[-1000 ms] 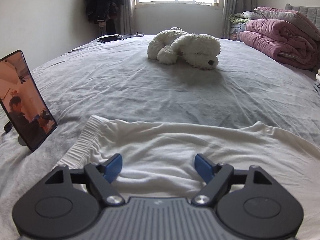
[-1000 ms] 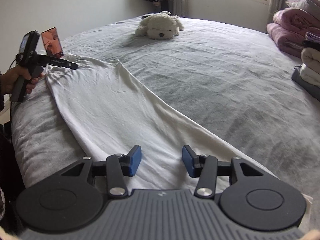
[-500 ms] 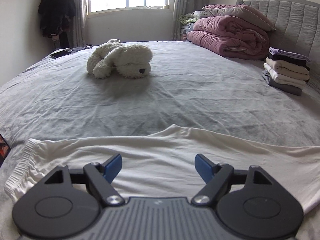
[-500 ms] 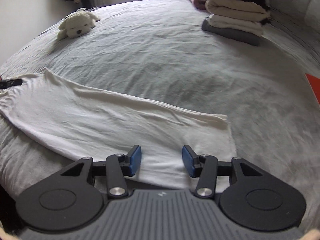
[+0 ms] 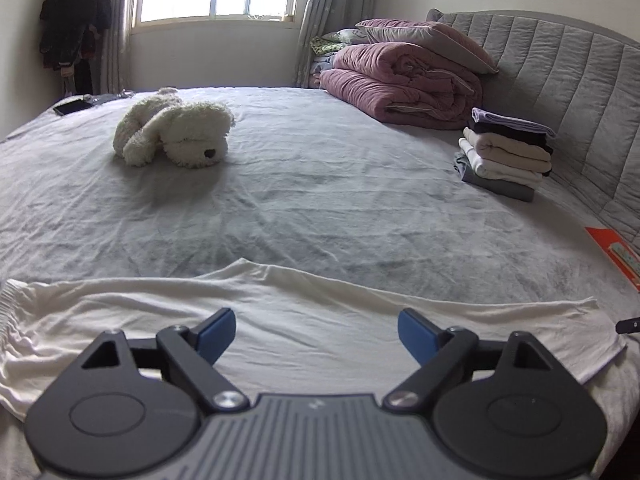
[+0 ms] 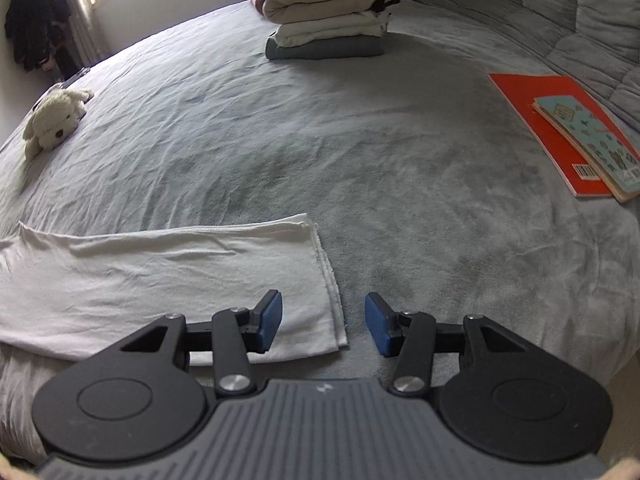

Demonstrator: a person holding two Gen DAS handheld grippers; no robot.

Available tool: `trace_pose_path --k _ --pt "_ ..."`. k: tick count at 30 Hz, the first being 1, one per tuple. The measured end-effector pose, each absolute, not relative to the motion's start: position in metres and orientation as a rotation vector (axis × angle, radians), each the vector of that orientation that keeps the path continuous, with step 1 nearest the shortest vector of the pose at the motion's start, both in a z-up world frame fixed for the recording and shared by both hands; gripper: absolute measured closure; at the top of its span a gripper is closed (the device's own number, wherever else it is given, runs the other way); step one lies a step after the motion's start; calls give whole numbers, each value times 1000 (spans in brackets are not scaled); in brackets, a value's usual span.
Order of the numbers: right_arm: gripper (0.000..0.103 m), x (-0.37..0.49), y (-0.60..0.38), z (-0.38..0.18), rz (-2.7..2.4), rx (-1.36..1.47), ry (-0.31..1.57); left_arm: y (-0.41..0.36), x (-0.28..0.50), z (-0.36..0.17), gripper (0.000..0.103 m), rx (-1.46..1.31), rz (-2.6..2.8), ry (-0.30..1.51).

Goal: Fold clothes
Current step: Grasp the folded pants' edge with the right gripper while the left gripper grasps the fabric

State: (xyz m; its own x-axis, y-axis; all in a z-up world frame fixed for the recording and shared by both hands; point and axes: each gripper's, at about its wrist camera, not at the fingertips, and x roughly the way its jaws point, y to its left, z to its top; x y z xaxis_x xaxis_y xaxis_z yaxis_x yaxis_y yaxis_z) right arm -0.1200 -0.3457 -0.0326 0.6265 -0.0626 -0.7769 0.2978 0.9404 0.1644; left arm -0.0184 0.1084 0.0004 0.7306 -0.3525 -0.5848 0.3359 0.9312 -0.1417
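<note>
A white garment [image 5: 320, 304] lies flat in a long strip along the near edge of the grey bed [image 5: 320, 200]. Its elastic waistband sits at the far left of the left wrist view. My left gripper [image 5: 316, 330] hovers open over the middle of the strip, nothing between its blue pads. In the right wrist view the same white garment [image 6: 160, 276] ends in a hemmed edge. My right gripper [image 6: 324, 322] is open and straddles that hem near its front corner, left pad over the cloth, right pad over bare bedsheet.
A stack of folded clothes [image 5: 506, 152] stands near the padded headboard [image 5: 560, 92]. A white plush dog [image 5: 176, 132] lies mid-bed. Rolled pink quilts [image 5: 404, 84] sit at the back. An orange book with a smaller book on it [image 6: 568, 132] lies right. A phone [image 5: 72, 107] rests far left.
Both views have swung to the right along the garment. The left gripper now faces the headboard side; the right gripper has reached the garment's hemmed end. The propped phone left the left view.
</note>
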Motion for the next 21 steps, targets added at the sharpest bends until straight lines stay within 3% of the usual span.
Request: trace_pose_path --k 8,11,13,21 --pt "53 -122 -327 -49 -298 225 847 101 -1 -24 14 -256 -552 734" --pt "68 -121 -314 -51 -294 162 839 85 2 -27 14 -286 -628 759" --pt "97 -120 -310 -50 -277 169 834 75 3 -29 14 -309 -671 780" --pt "98 -115 -282 -27 -188 164 780 23 5 -34 15 -458 -897 885"
